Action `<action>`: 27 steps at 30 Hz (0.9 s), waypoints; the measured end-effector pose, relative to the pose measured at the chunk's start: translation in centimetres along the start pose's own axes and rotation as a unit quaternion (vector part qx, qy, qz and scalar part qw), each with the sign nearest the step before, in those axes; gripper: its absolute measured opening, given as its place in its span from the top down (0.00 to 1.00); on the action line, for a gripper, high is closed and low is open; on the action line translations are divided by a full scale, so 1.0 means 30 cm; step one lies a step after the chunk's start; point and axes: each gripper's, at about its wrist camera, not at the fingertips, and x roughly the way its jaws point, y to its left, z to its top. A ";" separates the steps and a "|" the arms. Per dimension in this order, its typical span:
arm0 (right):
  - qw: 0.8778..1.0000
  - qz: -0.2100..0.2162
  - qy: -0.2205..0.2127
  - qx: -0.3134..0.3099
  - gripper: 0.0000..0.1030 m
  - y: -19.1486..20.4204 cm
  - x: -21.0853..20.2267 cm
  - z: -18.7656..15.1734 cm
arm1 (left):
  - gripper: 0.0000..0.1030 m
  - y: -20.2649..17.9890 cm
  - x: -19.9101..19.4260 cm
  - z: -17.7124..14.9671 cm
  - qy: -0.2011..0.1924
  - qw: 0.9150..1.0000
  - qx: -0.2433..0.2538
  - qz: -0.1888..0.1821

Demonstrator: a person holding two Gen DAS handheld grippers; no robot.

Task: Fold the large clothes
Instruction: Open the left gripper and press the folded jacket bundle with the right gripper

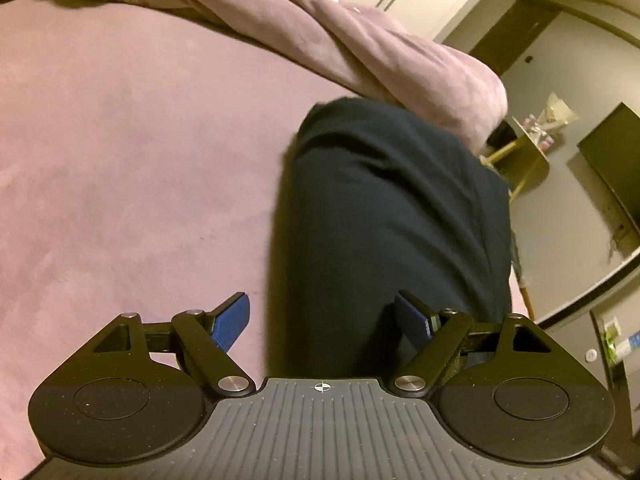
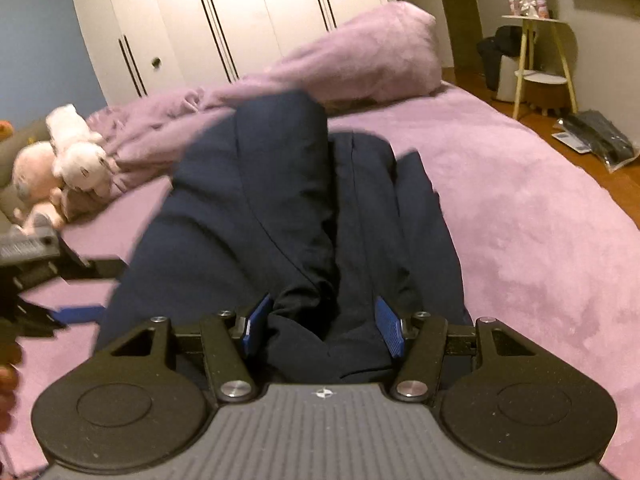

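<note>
A dark navy garment lies lengthwise on the purple bed, folded into a long strip with a raised ridge down its middle. My left gripper is open wide at the garment's near end, straddling its left edge: one blue pad over the bedsheet, the other over the cloth. My right gripper is open at the near end too. Bunched navy cloth lies between its blue pads, which do not visibly pinch it. The left gripper also shows blurred at that view's left edge.
A crumpled purple blanket is heaped along the far side of the bed. Plush toys sit at the far left. White wardrobe doors stand behind. A small side table and dark bags are on the wooden floor to the right.
</note>
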 end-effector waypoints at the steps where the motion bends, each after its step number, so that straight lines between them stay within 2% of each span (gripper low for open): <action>1: 1.000 0.003 -0.007 0.001 0.45 0.004 -0.019 0.013 | 0.18 0.013 -0.007 0.007 -0.003 1.000 -0.007 0.007; 6: 0.999 -0.013 -0.037 -0.019 0.42 0.075 -0.061 0.094 | 0.18 0.066 -0.024 0.044 -0.023 0.998 -0.018 0.050; 10: 0.996 -0.014 -0.059 -0.060 0.45 0.164 -0.053 0.170 | 0.18 0.104 -0.016 0.067 -0.027 0.996 -0.035 0.077; 14: 0.991 -0.015 -0.058 -0.119 0.52 0.317 0.048 0.253 | 0.17 0.123 0.001 0.084 -0.027 0.994 -0.053 0.091; 19: 0.986 -0.017 -0.039 -0.159 0.57 0.451 0.297 0.338 | 0.17 0.123 0.028 0.112 -0.036 0.989 -0.066 0.125; 22: 0.984 -0.045 -0.030 -0.167 0.57 0.461 0.445 0.353 | 0.16 0.107 0.060 0.133 -0.048 0.987 -0.068 0.135; 26: 0.965 -0.138 -0.040 -0.218 0.57 0.438 0.578 0.310 | 0.16 0.049 0.152 0.149 -0.053 0.987 -0.063 0.141; 27: 0.965 -0.149 -0.039 -0.212 0.57 0.408 0.595 0.297 | 0.16 0.030 0.177 0.149 -0.054 0.987 -0.062 0.139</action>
